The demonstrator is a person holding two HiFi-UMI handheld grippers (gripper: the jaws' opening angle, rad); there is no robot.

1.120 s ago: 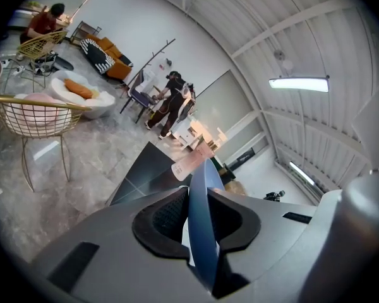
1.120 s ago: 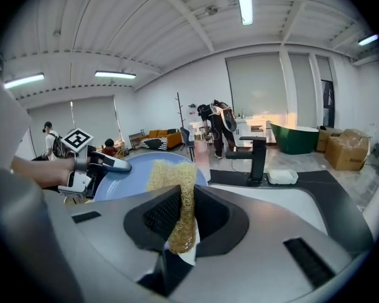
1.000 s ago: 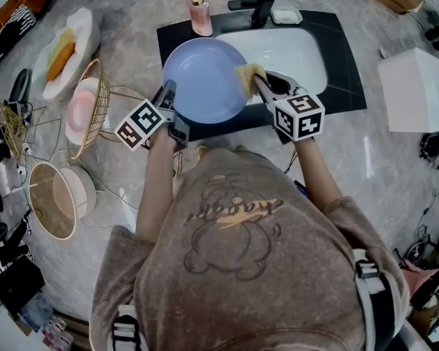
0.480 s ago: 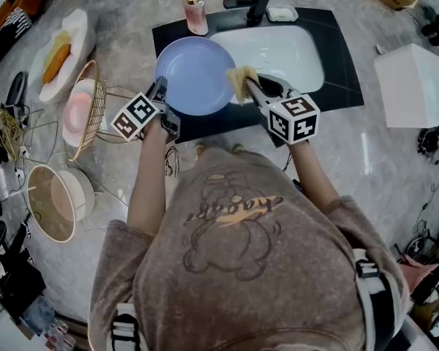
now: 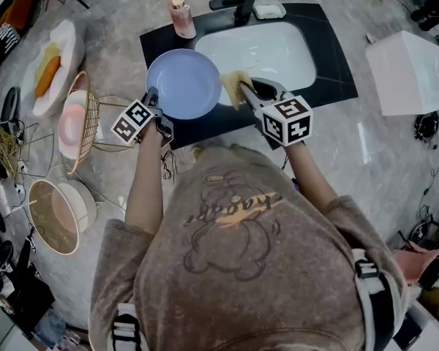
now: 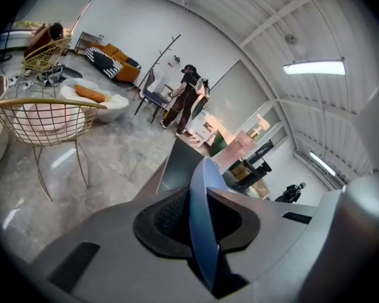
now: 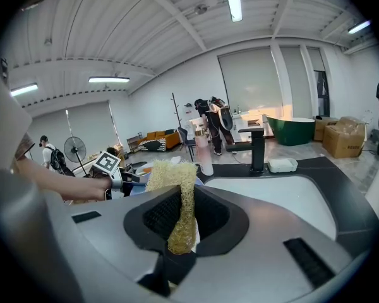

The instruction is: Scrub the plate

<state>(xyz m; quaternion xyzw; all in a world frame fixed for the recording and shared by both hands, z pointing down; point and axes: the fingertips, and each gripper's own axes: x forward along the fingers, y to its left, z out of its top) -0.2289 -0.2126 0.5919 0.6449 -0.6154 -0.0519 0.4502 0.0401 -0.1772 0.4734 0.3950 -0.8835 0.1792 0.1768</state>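
Observation:
A light blue plate (image 5: pixel 183 83) hangs over the black counter just left of the white sink basin (image 5: pixel 263 51). My left gripper (image 5: pixel 153 102) is shut on its near left rim; in the left gripper view the rim (image 6: pixel 201 219) runs edge-on between the dark pads. My right gripper (image 5: pixel 241 88) is shut on a yellow mesh scrub sponge (image 5: pixel 231 86), which sits at the plate's right edge. In the right gripper view the sponge (image 7: pixel 175 197) stands up between the jaws, with the faucet (image 7: pixel 257 149) and basin beyond.
A pink soap dispenser (image 5: pixel 180 15) and a black faucet (image 5: pixel 238 0) stand behind the sink, with a soap dish (image 5: pixel 268 9) beside them. Left of me are a gold wire rack holding a pink plate (image 5: pixel 74 123), a white dish with food (image 5: pixel 45 63) and bowls (image 5: pixel 58 205). A white box (image 5: pixel 410 70) sits at the right.
The plate has come down and shifted left with my left gripper, away from the basin. My right gripper and sponge have stayed near the plate's right edge.

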